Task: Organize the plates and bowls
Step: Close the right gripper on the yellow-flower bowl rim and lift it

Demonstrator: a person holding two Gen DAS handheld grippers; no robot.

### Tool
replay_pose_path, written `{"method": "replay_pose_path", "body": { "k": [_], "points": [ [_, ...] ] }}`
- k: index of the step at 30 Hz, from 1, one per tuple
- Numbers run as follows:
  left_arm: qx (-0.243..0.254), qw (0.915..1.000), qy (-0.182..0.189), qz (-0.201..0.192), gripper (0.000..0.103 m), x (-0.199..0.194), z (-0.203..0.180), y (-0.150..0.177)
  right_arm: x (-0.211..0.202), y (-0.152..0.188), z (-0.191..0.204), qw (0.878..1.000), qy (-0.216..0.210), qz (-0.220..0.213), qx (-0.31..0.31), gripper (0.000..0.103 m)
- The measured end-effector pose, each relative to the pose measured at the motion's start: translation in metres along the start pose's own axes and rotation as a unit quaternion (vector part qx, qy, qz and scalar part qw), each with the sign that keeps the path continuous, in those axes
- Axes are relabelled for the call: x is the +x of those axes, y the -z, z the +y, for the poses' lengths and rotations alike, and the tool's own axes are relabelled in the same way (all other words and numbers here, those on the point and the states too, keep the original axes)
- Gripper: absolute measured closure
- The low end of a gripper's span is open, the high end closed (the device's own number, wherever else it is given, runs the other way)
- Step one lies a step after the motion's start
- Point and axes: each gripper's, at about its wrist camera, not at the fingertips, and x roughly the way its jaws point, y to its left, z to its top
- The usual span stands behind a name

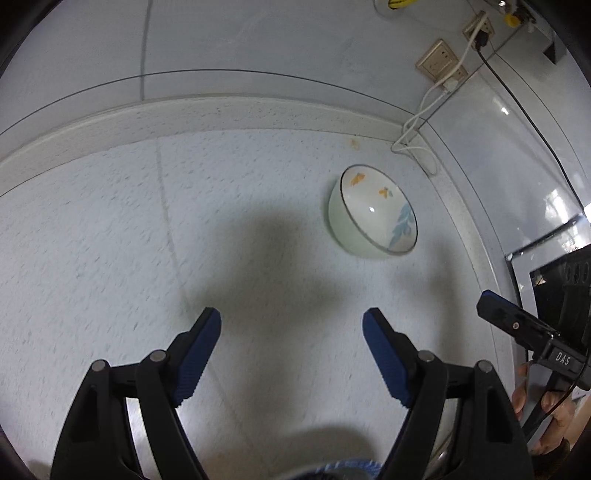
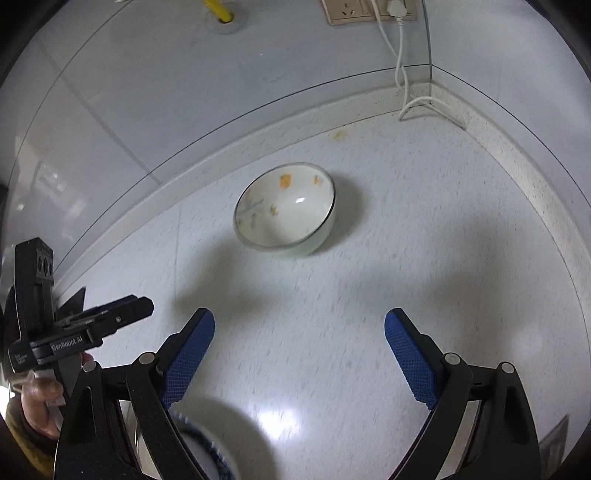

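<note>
A pale green bowl (image 1: pixel 373 212) with orange and blue painted motifs inside stands upright on the white speckled counter (image 1: pixel 110 258), near the back corner. The same bowl (image 2: pixel 286 210) sits centre frame in the right wrist view. My left gripper (image 1: pixel 291 325) hangs open over bare counter, well short and left of the bowl, nothing between its blue pads. My right gripper (image 2: pixel 299 325) is open too, empty, the bowl ahead of it. A white dish with a blue patterned rim (image 2: pixel 221 439) lies blurred beneath the right gripper's left finger. Each view shows the other gripper at its edge.
The counter ends in a raised white backsplash (image 2: pixel 295 122) against grey wall tiles. Wall sockets (image 2: pixel 365 11) carry a white cable (image 2: pixel 402 74) that drops into the corner behind the bowl. A black cable and a dark appliance (image 1: pixel 554 277) stand at the right. A hand (image 2: pixel 37 402) holds the left gripper.
</note>
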Motion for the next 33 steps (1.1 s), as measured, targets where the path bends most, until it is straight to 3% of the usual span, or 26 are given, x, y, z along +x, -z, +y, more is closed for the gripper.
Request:
{"method": "replay_pose_path", "body": {
  "k": [8, 12, 14, 15, 21, 24, 33],
  "points": [
    [-0.023, 0.9993, 0.027, 0.009, 0.024, 0.063, -0.004, -0.068, 0.059, -0.055, -0.012, 1.0, -0.01, 0.006, 0.026, 0.012],
    [-0.036, 0.9985, 0.03, 0.029, 0.026, 0.097, -0.004, -0.082, 0.087, -0.065, -0.013, 0.999, -0.007, 0.029, 0.021, 0.013],
    [-0.04, 0.998, 0.029, 0.038, 0.029, 0.111, -0.004, -0.086, 0.097, -0.067, -0.012, 0.999, -0.004, 0.037, 0.016, 0.021],
    [-0.045, 0.9976, 0.031, 0.044, 0.031, 0.118, -0.003, -0.088, 0.101, -0.068, -0.013, 0.999, -0.004, 0.041, 0.016, 0.029],
    [-0.057, 0.9911, 0.095, 0.073, 0.069, 0.143, -0.009, -0.092, 0.126, -0.063, -0.026, 0.997, -0.01, 0.076, 0.026, 0.07],
    [-0.059, 0.9886, 0.109, 0.085, 0.083, 0.149, -0.015, -0.09, 0.132, -0.059, -0.031, 0.995, -0.032, 0.082, 0.042, 0.077],
    [-0.087, 0.9838, 0.106, 0.116, 0.086, 0.14, -0.015, -0.06, 0.121, -0.046, -0.024, 0.995, -0.028, 0.09, 0.038, 0.083]
  ]
}}
